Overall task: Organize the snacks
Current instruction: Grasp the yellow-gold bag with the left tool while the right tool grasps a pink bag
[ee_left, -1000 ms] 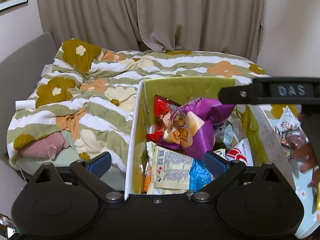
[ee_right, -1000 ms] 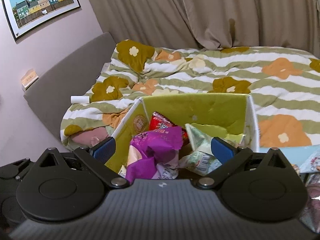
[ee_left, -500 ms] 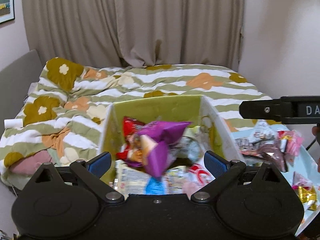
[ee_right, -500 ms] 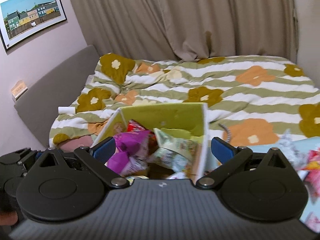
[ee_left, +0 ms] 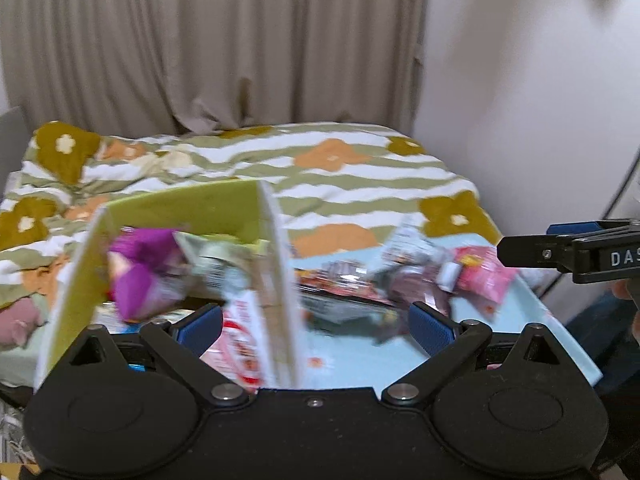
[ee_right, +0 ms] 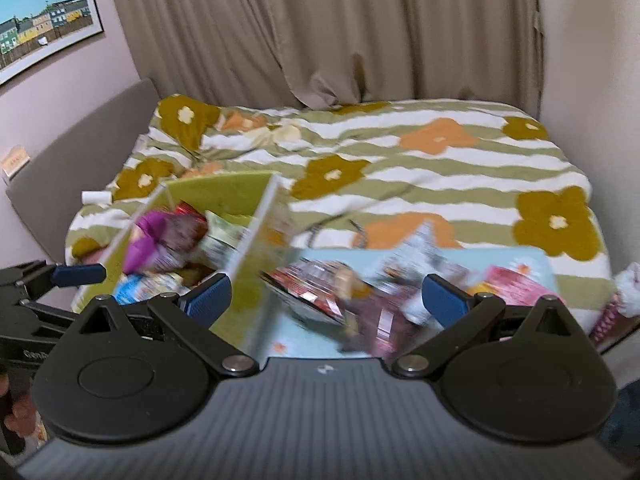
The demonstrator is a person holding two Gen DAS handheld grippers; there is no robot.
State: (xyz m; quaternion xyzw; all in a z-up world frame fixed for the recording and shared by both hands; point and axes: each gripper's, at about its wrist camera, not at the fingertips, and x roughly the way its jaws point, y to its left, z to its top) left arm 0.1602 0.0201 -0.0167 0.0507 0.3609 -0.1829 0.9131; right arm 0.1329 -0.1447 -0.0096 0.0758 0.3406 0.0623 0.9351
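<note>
Both my claws are spread wide and carry nothing: left claw (ee_left: pixel 316 322), right claw (ee_right: pixel 325 297). I judge I'm between picks, lining up on the loose snacks (ee_right: pixel 340 292) heaped along the worktop's (ee_left: pixel 360 364) far edge, right of the box (ee_left: pixel 276 264). Next I'd settle on one packet and close gently; the wrappers look slippery. Only the right view shows the picture (ee_right: pixel 44 20) on the wall; only the left shows the pink packet (ee_left: pixel 484 276) clearly.
</note>
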